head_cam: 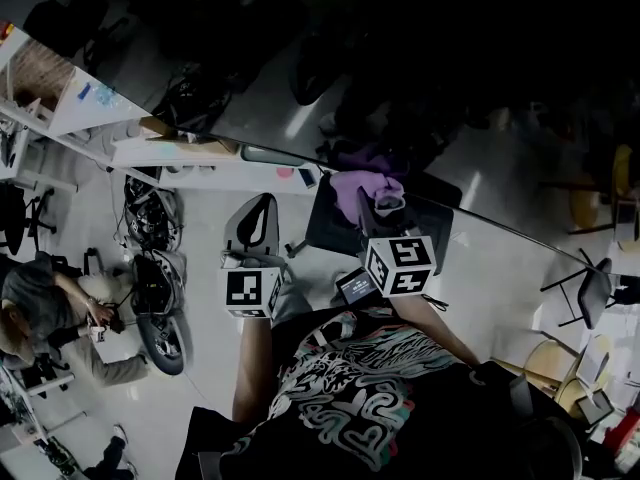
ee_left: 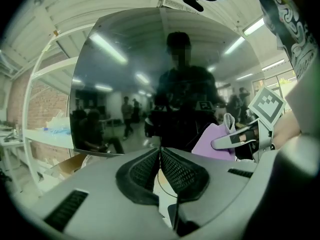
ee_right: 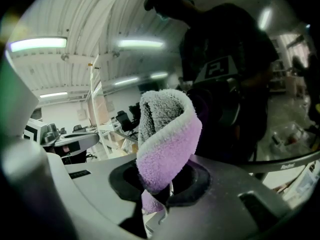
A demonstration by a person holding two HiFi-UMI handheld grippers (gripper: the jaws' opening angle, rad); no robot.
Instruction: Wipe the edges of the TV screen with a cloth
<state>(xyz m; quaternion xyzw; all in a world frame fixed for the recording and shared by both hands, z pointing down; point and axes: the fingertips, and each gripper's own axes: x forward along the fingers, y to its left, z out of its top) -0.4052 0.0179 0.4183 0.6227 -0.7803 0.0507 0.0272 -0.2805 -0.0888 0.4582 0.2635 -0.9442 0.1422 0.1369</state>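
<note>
With my right gripper [ee_right: 167, 186] pinching the purple cloth [ee_right: 167, 139] at the TV screen's [head_cam: 400, 68] near edge and my left gripper [ee_left: 160, 153] pressed together, empty, beside that edge, I judge wiping is in hand: next, press the cloth on and slide it along.

Dim head view, brighter fisheye gripper views
Ceiling strip lights [ee_right: 37, 44] streak as glare across the dark TV screen [ee_left: 125, 69]; both gripper views bend and blacken toward their corners.
</note>
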